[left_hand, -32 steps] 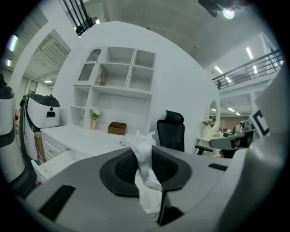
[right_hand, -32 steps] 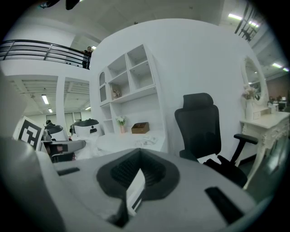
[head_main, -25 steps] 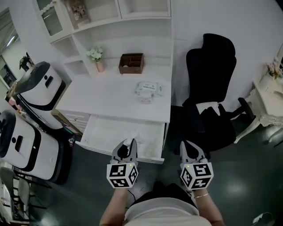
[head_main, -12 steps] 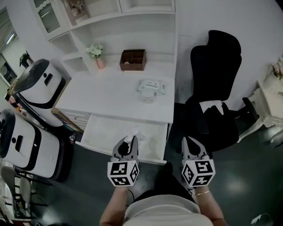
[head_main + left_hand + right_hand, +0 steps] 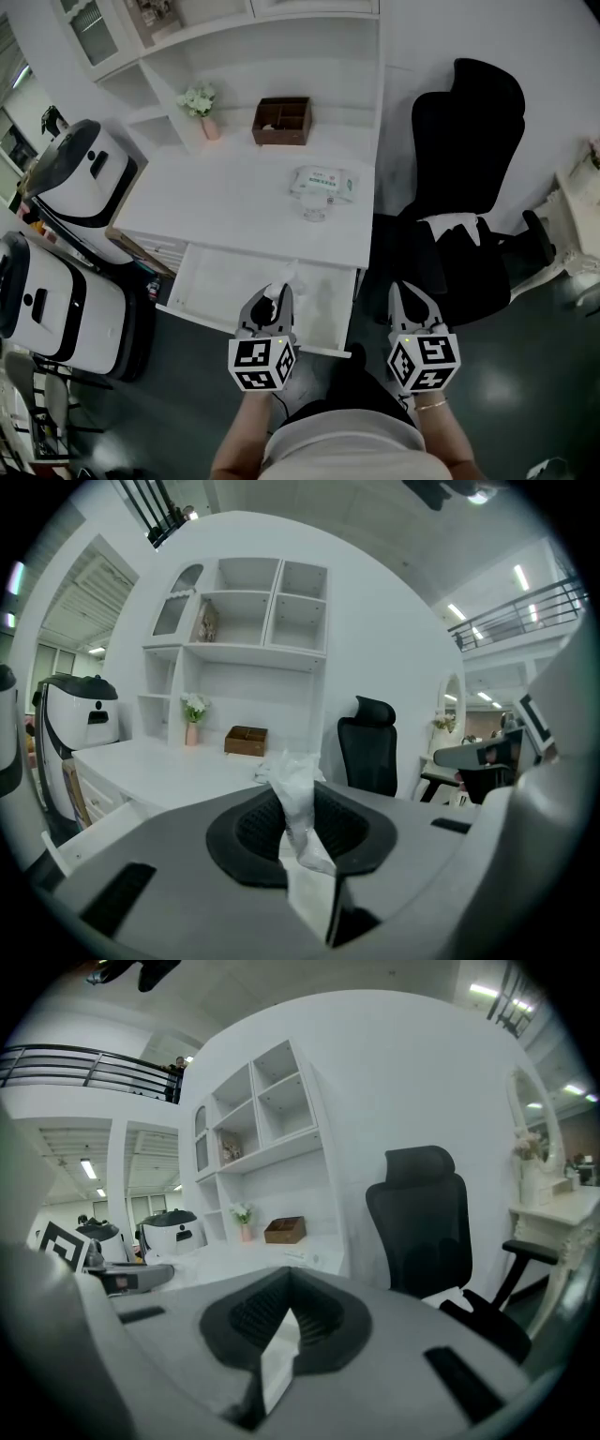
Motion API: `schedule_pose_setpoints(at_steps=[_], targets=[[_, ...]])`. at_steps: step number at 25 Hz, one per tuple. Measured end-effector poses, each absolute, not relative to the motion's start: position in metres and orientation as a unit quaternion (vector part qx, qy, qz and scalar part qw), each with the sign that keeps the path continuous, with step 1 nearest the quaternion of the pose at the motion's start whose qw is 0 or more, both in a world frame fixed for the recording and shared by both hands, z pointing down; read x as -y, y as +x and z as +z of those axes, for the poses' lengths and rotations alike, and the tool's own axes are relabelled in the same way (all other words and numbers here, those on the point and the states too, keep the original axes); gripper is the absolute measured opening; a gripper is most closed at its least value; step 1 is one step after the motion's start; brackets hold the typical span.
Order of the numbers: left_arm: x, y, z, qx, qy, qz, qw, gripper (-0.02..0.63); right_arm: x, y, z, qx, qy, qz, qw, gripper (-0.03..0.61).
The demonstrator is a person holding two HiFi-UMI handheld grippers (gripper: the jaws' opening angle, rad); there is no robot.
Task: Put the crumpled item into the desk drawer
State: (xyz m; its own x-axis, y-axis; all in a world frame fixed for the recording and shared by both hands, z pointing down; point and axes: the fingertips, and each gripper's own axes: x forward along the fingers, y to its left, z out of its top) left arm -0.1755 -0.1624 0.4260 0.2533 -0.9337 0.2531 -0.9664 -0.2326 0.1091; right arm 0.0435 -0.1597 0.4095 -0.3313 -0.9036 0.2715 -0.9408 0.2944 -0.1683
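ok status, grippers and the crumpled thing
Left gripper shut on crumpled tissue, over the front of the open drawer. Right gripper shut, empty. Nothing seen blocking the drawer.

1 drawer (image 5: 214, 279), 1 chair (image 5: 469, 131) — perhaps 2 machines (image 5: 80, 183) (image 5: 47, 309).

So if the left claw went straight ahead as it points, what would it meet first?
Probably the front edge of the desk, after crossing above the open drawer; its height is hard to judge.

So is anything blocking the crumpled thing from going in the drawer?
Nothing visible. The drawer is pulled open, and the left hand-held gripper holds the crumpled item over its front part.
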Motion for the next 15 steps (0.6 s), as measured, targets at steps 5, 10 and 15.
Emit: schedule_pose_setpoints(at_steps=[5,10,15], targets=[[0.18,-0.168,0.437,0.606,0.781,0.078,0.13,0.064,0.177,0.051,0.416,0.801,0.574,0.156,0.066,0.002],[0.193,-0.159,0.45,0.604,0.78,0.091,0.14,0.064,0.192,0.057,0.421,0.801,0.572,0.162,0.068,0.002],[0.204,-0.152,0.469,0.602,0.776,0.109,0.154,0.064,0.204,0.058,0.423,0.804,0.566,0.165,0.07,0.002]])
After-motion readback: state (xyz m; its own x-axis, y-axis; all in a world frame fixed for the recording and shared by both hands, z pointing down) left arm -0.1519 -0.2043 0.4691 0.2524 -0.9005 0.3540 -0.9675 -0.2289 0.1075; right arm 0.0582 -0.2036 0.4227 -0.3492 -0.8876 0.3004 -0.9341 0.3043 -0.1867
